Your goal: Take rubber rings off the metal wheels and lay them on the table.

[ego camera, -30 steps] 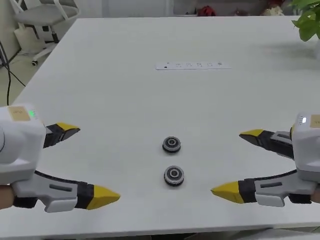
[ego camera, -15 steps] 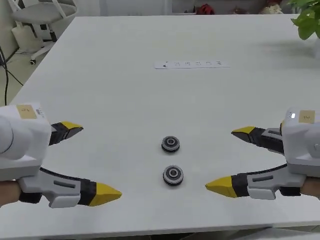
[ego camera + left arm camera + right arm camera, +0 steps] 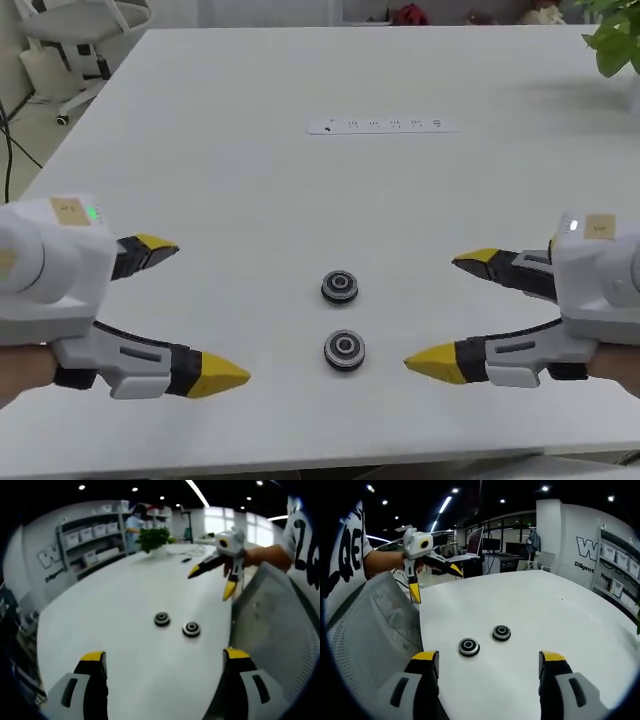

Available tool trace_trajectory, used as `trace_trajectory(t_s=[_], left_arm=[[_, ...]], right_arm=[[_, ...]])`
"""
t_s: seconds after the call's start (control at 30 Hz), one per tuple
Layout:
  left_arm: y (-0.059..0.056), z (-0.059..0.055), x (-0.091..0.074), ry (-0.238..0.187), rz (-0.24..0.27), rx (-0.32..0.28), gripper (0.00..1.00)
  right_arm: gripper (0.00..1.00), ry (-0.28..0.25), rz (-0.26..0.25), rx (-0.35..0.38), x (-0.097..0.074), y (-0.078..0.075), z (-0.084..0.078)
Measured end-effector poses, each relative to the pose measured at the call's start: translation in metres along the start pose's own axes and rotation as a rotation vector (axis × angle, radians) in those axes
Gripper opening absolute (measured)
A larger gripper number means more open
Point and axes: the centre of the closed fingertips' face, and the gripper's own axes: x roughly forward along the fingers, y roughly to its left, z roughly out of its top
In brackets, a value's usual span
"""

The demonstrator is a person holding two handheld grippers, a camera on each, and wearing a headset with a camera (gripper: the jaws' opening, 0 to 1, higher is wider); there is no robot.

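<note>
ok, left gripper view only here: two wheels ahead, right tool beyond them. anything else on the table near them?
Observer: Head view shows a white socket strip lying flat on the table, beyond the far wheel and well apart from it.
Operator: any status light on my tool?
Observer: Yes, a green light glows on top of the left tool, on its white body.
Operator: what's behind it?
Observer: Right gripper view shows monitors behind the left tool, past the table's edge.
</note>
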Motion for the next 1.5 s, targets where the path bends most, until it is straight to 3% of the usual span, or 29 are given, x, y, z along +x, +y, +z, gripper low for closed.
trace_trajectory(t_s=[0.53, 0.9, 1.5], left_arm=[[-0.004, -0.002, 0.017, 0.025, -0.053, 0.043, 0.96], [-0.007, -0.001, 0.029, 0.020, -0.093, 0.040, 0.93], [-0.007, 0.000, 0.040, 0.030, -0.133, 0.064, 0.86]], right_arm=[[0.76, -0.008, 0.036, -0.021, 0.012, 0.001, -0.003], [0.72, -0.011, 0.078, -0.049, 0.023, 0.007, -0.003], [0.65, 0.026, 0.140, -0.082, 0.039, 0.014, -0.012]])
